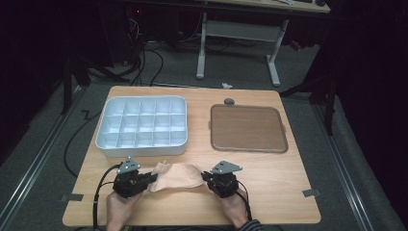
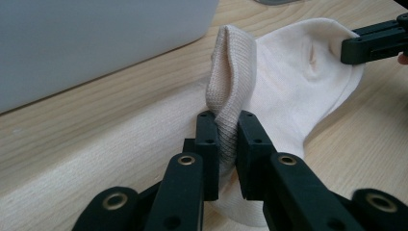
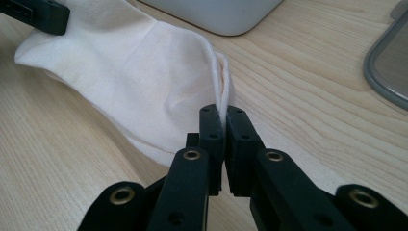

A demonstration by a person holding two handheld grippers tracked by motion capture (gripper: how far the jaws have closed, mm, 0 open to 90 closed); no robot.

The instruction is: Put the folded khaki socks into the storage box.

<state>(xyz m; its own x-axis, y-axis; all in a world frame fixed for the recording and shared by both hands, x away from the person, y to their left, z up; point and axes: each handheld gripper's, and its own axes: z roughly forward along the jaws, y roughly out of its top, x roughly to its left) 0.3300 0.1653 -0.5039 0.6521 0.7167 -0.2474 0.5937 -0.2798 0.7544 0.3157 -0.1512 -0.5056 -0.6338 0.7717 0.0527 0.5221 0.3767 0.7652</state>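
A cream-coloured sock (image 1: 177, 176) lies stretched between my two grippers near the front of the wooden table (image 1: 269, 173). My left gripper (image 1: 153, 178) is shut on the sock's ribbed cuff (image 2: 230, 82), which stands up folded between the jaws. My right gripper (image 1: 206, 176) is shut on the sock's thin edge (image 3: 222, 103) at the other end. In the left gripper view the sock (image 2: 298, 82) runs away toward the right gripper's jaws (image 2: 373, 44). In the right gripper view the sock (image 3: 144, 82) runs toward the left gripper's jaw (image 3: 36, 14).
A white tray with several compartments (image 1: 142, 126) stands behind the sock at the left; its wall (image 2: 96, 43) is close to the left gripper. A brown tray with a grey rim (image 1: 248, 128) lies at the back right. Bare wood surrounds the grippers.
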